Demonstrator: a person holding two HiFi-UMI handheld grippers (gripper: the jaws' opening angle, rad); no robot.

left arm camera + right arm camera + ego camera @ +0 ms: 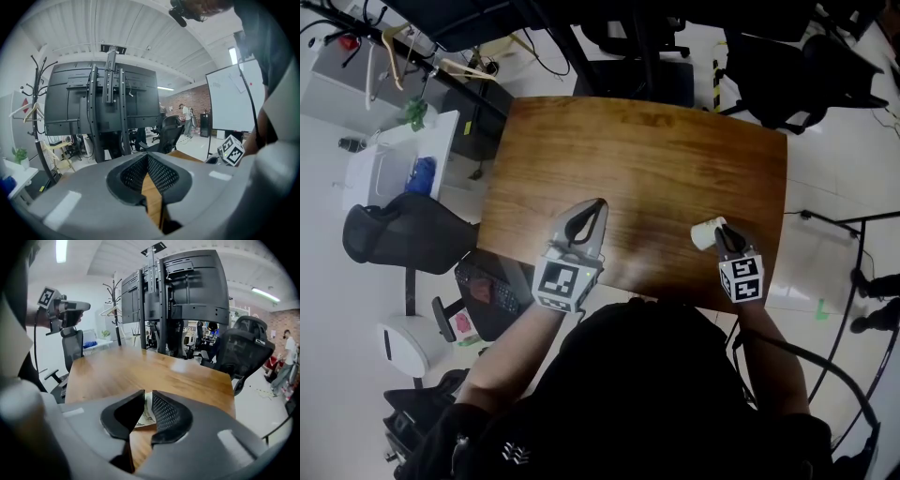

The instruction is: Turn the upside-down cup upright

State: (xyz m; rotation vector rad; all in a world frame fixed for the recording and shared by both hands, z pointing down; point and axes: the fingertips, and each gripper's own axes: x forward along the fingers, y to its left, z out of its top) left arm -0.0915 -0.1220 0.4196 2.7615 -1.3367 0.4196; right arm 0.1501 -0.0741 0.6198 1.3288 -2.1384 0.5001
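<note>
My right gripper (719, 232) pinches just the thin wall of the tipped cup (705, 234) near the right front corner of the table (656, 159), my left gripper (587, 221) pressed together and empty, so I fear the cup crumples or slips out as I turn it.

The head view looks steeply down from above onto the whole tabletop (647, 169) and both grippers. The left gripper (594, 208) view sits close behind its jaws, facing almost level into the room; the right gripper (721, 234) view tilts down along the tabletop, and each catches the other gripper.
</note>
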